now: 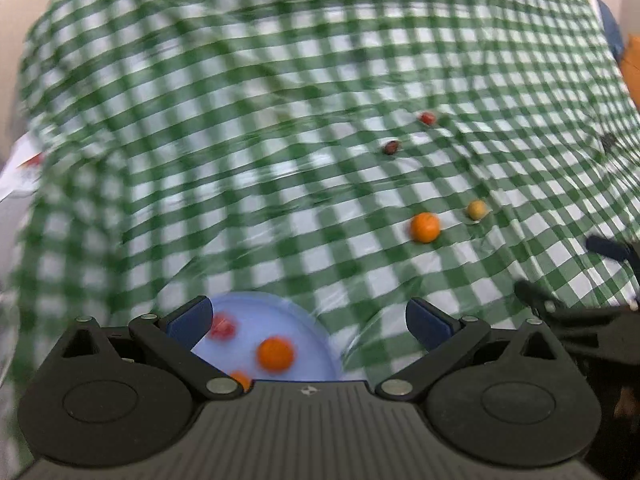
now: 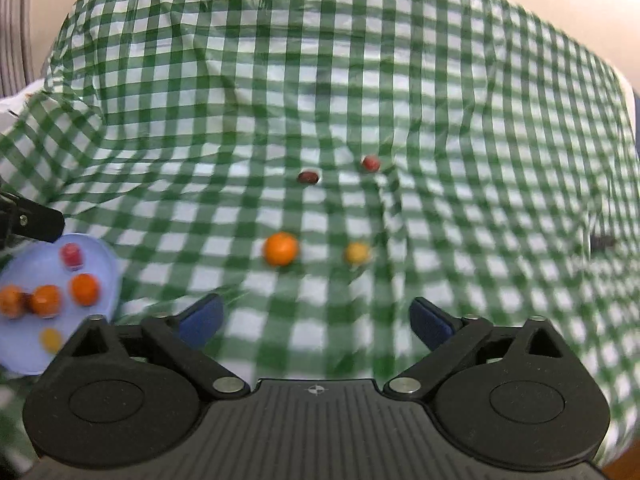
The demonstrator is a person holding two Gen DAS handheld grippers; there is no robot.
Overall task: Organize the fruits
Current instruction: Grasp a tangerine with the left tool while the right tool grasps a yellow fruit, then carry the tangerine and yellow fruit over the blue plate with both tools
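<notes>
While the plate (image 2: 24,356) at the near left already carries several small fruits — orange, red and yellow ones — four more lie loose on the checked cloth (image 2: 280,80), so you look partway through. Your left gripper (image 1: 308,320) hangs over the plate's near edge, fingers spread, nothing between them. Your right gripper (image 2: 316,320) hangs over bare cloth with its fingers also spread wide and empty.

Going left to right on the cloth: the orange fruit (image 2: 281,249) sits nearest, just ahead of your right gripper and a little left of its centre line. Farther off lies a dark red fruit (image 2: 308,177), then the yellow fruit (image 2: 357,253) level with the orange one, and the red fruit (image 2: 371,163) far right.

These look light, round and smooth, so expect them to roll on the wrinkled cloth. Straddle the orange one across its widest part and close gently — a hard squeeze could bruise it or pop it out.
</notes>
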